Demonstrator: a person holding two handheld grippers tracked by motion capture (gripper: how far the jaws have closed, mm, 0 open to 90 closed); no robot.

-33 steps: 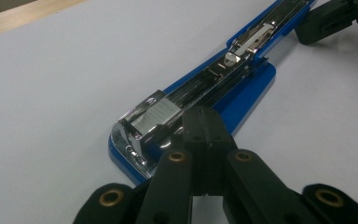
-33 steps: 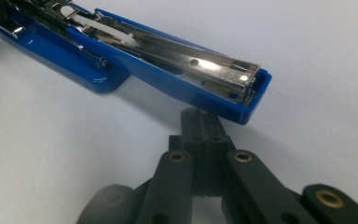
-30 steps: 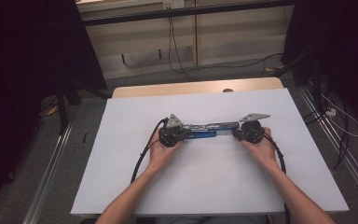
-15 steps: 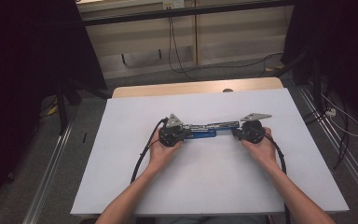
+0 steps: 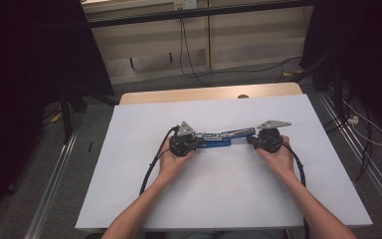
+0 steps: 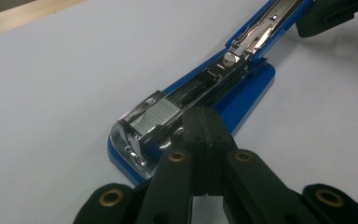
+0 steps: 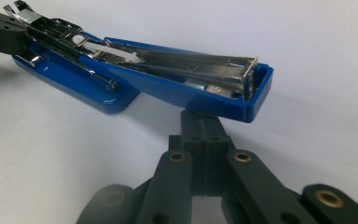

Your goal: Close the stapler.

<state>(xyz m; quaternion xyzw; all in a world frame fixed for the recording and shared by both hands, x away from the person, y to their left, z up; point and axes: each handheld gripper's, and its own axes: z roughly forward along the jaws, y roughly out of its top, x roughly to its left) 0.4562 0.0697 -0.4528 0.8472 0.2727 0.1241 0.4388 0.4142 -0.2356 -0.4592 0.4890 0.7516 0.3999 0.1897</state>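
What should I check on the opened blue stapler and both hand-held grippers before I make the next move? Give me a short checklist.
1. Stapler swung fully open, lying flat on the white table: ok.
2. Staples loaded in the magazine channel near the front: ok.
3. Left hand-held gripper jaws shut, tips at the base end of the stapler: ok; whether they press on it, cannot tell.
4. Right hand-held gripper jaws shut, tips under the raised blue top cover: ok; contact, cannot tell.
5. Cables trailing toward the person, away from the stapler: ok.
6. Magazine channel free of a jammed staple: cannot tell.
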